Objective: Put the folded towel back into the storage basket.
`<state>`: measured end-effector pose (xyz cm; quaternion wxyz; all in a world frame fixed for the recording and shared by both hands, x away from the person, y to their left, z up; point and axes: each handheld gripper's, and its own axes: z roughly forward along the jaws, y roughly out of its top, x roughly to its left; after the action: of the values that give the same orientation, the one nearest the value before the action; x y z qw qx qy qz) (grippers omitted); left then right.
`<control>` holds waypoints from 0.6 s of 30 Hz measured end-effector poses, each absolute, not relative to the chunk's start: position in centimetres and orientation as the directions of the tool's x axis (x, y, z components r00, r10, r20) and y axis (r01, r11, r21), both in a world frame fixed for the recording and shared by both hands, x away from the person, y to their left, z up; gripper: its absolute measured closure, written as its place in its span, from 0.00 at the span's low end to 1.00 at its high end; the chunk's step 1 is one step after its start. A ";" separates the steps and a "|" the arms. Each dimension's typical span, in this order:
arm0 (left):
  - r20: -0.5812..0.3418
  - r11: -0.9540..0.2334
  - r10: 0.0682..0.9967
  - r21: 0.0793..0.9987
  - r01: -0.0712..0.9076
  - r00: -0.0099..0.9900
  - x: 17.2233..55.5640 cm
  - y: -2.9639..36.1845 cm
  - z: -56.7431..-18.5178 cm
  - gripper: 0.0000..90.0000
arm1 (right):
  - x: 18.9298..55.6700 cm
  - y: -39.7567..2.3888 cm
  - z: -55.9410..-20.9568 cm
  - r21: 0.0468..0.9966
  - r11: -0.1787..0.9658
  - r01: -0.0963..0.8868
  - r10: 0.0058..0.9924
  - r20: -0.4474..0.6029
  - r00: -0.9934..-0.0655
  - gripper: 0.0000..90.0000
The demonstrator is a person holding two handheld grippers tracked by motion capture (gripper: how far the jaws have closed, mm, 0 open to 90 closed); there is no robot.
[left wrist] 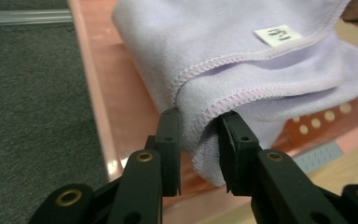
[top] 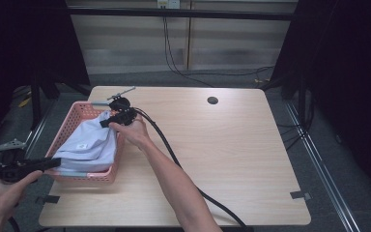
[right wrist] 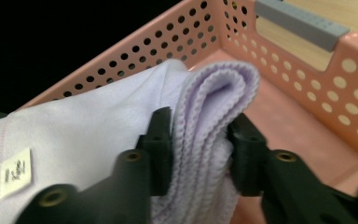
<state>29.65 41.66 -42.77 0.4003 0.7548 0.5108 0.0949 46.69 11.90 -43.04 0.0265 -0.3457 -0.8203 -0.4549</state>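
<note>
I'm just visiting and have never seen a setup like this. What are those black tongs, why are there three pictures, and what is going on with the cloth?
No robot here: a person holds a hand tool with two black jaws in each hand. The left gripper and the right gripper show in the high view, taken from a fixed camera above the wooden table. The other two pictures come from small cameras riding on the grippers, each looking along its own jaws.

On the table's left side stands a pink perforated basket. In it lies a folded lilac towel with a small white label.

Each gripper has one end of the towel's folded edges between its jaws. The pads lie close against the cloth, but whether they press it I cannot tell. It looks as if the towel is being lowered into the basket.
</note>
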 end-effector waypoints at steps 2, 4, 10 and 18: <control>-0.270 -0.143 0.849 0.709 0.691 0.453 29.5 41.6 -42.8 0.70 | 46.7 11.8 -43.2 0.730 0.344 0.591 0.547 0.356 -0.758 0.62; -0.269 -0.147 0.846 0.712 0.687 0.460 29.3 41.5 -42.8 0.57 | 46.8 11.7 -43.2 0.735 0.329 0.593 0.545 0.365 -0.755 0.53; -0.258 -0.148 0.834 0.746 0.649 0.487 28.8 40.1 -41.8 0.48 | 46.9 10.4 -42.1 0.757 0.308 0.576 0.545 0.356 -0.759 0.42; -0.238 -0.150 0.815 0.795 0.588 0.529 27.8 35.9 -39.9 0.43 | 45.0 6.9 -40.1 0.804 0.305 0.510 0.485 0.330 -0.810 0.39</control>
<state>27.80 35.88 -39.92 0.4531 0.7478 0.4689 0.1250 44.96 6.92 -40.14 0.0125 -0.3080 -0.8077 -0.5026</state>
